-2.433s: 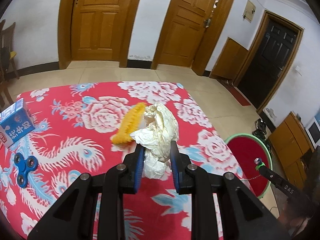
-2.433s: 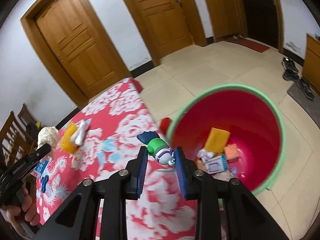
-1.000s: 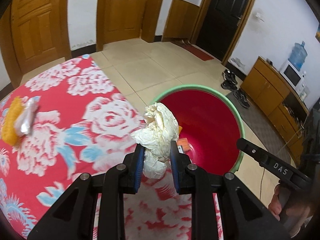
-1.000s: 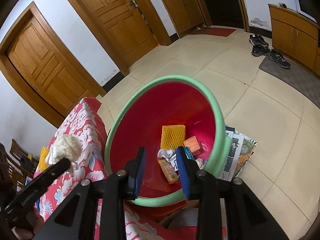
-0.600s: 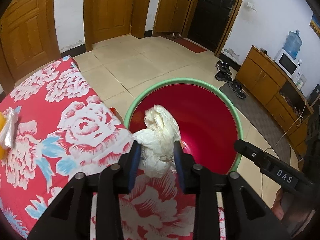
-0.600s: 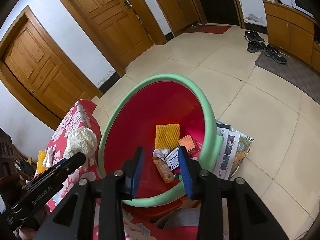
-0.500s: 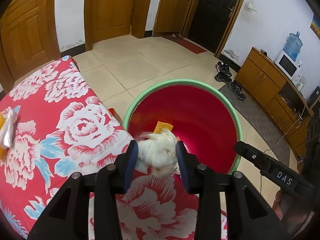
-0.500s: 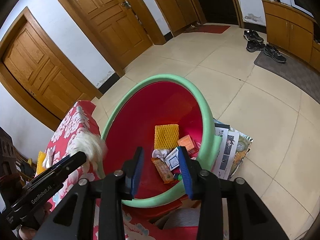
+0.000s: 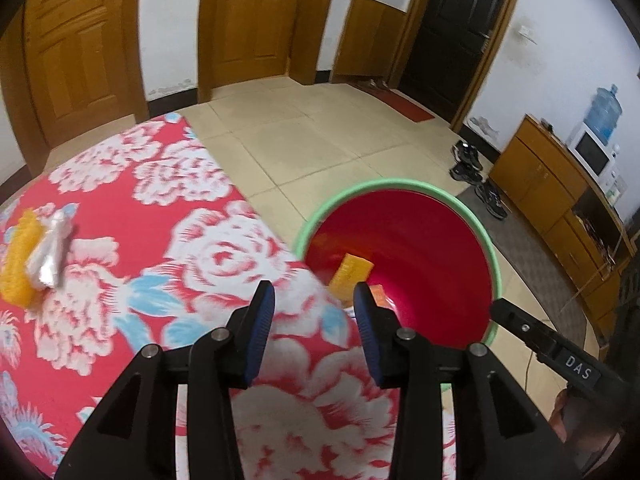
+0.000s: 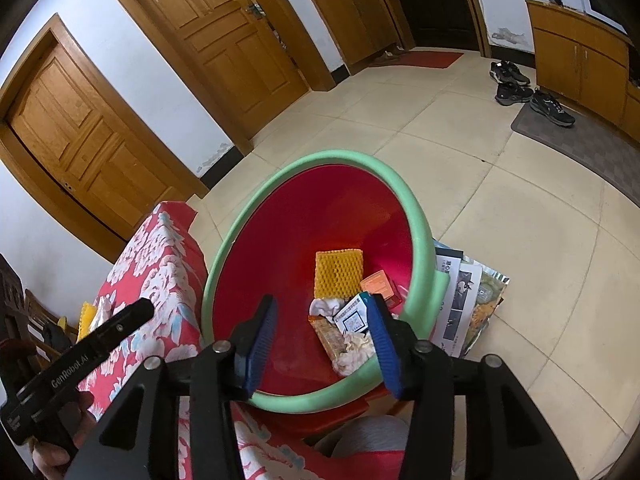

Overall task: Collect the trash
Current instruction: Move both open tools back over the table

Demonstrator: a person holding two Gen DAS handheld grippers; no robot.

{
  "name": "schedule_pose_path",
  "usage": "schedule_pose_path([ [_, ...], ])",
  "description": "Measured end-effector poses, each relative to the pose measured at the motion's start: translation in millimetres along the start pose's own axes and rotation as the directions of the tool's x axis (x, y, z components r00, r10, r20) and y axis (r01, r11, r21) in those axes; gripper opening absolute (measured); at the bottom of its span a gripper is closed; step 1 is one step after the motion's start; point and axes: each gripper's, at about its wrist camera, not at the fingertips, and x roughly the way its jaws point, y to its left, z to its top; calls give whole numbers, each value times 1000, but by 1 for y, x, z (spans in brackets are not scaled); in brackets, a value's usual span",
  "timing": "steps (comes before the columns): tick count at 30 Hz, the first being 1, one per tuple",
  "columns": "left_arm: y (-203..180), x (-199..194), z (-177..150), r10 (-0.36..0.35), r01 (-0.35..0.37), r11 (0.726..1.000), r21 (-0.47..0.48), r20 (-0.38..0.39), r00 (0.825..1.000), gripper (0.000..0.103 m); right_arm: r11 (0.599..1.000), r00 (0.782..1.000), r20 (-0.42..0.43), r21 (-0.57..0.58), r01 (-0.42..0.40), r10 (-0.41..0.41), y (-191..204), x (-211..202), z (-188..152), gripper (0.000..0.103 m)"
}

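Observation:
My left gripper [image 9: 314,314] is open and empty above the table edge beside the red bin with a green rim [image 9: 494,256]. My right gripper [image 10: 322,330] is open and empty above the same bin [image 10: 256,228]. In the bin lie a yellow foam net [image 10: 338,272], an orange box [image 10: 378,282], a snack bar wrapper [image 10: 330,336] and the crumpled paper wad [image 10: 354,350]. On the table a yellow foam net [image 9: 18,258] with a clear plastic wrapper [image 9: 50,254] on it lies at the far left.
The table carries a red floral cloth [image 9: 160,248]. Printed papers [image 10: 466,300] lie on the floor beside the bin. Shoes [image 10: 532,96] and wooden cabinets [image 10: 580,60] stand at the right. Wooden doors [image 9: 76,48] line the back wall.
My left gripper opened and let go of the crumpled paper wad, which dropped into the bin. My right gripper opened wider and stayed over the bin.

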Motion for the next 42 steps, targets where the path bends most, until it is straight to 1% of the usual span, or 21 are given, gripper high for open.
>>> schedule_pose_path([
  [2, 8, -4, 1, 14, -14, 1000, -11, 9, 1000, 41, 1000, 1000, 2, -3, 1, -1, 3, -1, 0, 54],
  [7, 36, -17, 1, 60, -58, 997, -49, 30, 998, 41, 1000, 1000, 1, -9, -1, 1, 9, -1, -2, 56],
  [14, 76, -33, 2, 126, -119, 986, -114, 55, 990, 41, 1000, 1000, -8, -21, 0, -1, 17, 0, -5, 57],
  [20, 107, -47, 3, 202, -189, 970, -150, 76, 976, 41, 999, 1000, -13, -36, 0, 0, 25, 1, -6, 57],
  [28, 146, -59, 11, 306, -286, 940, -187, 93, 947, 41, 999, 1000, -22, -48, 0, -1, 32, 3, -8, 57],
  [36, 181, -52, 13, 369, -349, 911, -219, 56, 928, 41, 998, 1000, -31, -60, 3, -5, 40, 5, -9, 57],
  [38, 189, -48, 12, 377, -359, 906, -226, 43, 925, 41, 998, 999, -32, -64, 4, -6, 41, 6, -9, 57],
  [42, 201, -41, 8, 377, -362, 899, -246, 17, 926, 41, 997, 999, -38, -72, 5, -8, 46, 7, -9, 57],
])
